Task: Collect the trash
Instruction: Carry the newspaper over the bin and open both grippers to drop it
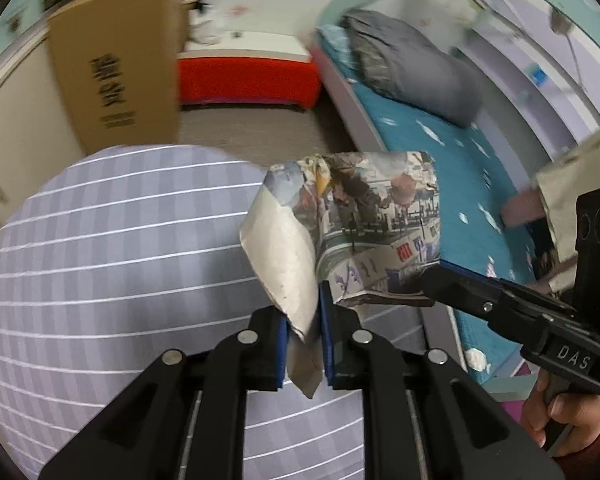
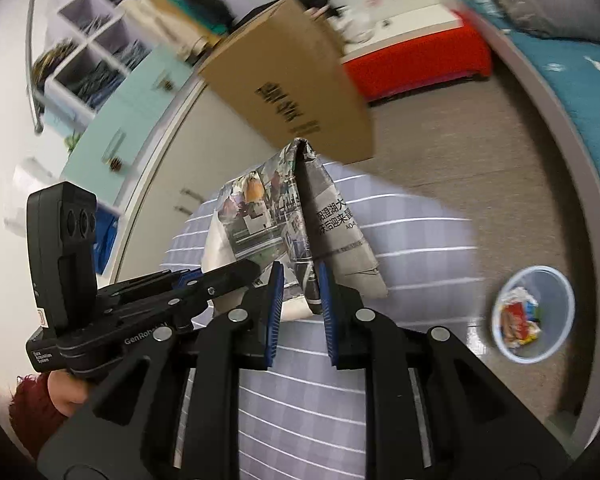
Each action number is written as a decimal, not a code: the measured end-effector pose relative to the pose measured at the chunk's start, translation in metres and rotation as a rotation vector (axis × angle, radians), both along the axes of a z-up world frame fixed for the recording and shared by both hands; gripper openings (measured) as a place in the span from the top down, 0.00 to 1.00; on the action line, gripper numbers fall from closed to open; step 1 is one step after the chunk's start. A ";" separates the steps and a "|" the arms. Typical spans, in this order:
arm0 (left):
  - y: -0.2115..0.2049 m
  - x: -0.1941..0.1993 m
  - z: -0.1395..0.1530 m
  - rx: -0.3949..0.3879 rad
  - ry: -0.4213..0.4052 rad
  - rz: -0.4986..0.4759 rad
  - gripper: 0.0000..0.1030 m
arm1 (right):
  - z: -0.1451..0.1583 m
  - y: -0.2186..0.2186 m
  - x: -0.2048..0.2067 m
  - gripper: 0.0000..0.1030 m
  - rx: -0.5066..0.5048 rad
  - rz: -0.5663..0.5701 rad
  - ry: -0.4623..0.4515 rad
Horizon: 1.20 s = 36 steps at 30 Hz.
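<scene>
A crumpled newspaper sheet [image 1: 372, 216] hangs in the air above a bed with a grey striped cover [image 1: 100, 260], held from two sides. My left gripper [image 1: 304, 312] is shut on its pale lower corner, the blue pads pinching the paper. My right gripper [image 1: 434, 280] comes in from the right and grips the printed edge. In the right wrist view the newspaper [image 2: 336, 232] drapes like a tent, a fold bunched between the right gripper [image 2: 300, 280] pads, with the left gripper [image 2: 244, 270] at its left side. A pale blue trash bin [image 2: 534, 314] with wrappers inside stands on the floor to the right.
A tall cardboard box [image 1: 116, 76] leans against pale cupboards. A red-sided bench [image 1: 248, 76] stands at the far wall. A second bed with a teal cover [image 1: 440, 152] and a grey duvet [image 1: 412, 68] runs along the right. Brown floor [image 2: 460, 152] lies between the beds.
</scene>
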State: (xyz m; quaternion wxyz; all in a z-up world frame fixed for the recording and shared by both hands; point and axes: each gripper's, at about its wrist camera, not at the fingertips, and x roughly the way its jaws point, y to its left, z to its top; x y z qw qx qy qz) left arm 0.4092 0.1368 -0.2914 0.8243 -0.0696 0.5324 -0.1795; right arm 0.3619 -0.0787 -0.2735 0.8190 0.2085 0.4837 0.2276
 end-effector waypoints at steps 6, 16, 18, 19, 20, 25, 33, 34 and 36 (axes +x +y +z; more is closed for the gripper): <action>-0.123 -0.003 -0.012 -0.014 0.022 -0.128 0.87 | -0.006 -0.110 -0.021 0.82 -0.030 -0.109 0.027; -0.257 -0.012 -0.062 0.002 0.096 -0.273 0.87 | -0.048 -0.232 -0.046 0.82 -0.064 -0.215 0.104; -0.269 -0.010 -0.069 0.011 0.105 -0.285 0.87 | -0.056 -0.246 -0.045 0.82 -0.058 -0.226 0.114; -0.274 -0.008 -0.071 0.015 0.109 -0.290 0.87 | -0.058 -0.251 -0.045 0.82 -0.057 -0.228 0.117; -0.280 -0.005 -0.075 0.021 0.113 -0.293 0.87 | -0.062 -0.255 -0.044 0.82 -0.055 -0.231 0.121; -0.291 0.008 -0.093 0.040 0.144 -0.300 0.71 | -0.079 -0.274 -0.034 0.70 -0.083 -0.272 0.159; -0.271 0.028 -0.149 0.157 0.281 -0.152 0.31 | -0.130 -0.289 -0.033 0.34 -0.140 -0.297 0.282; -0.271 0.025 -0.148 0.158 0.269 -0.152 0.31 | -0.131 -0.288 -0.035 0.34 -0.137 -0.295 0.282; -0.270 0.020 -0.146 0.173 0.258 -0.163 0.31 | -0.132 -0.287 -0.040 0.34 -0.133 -0.291 0.290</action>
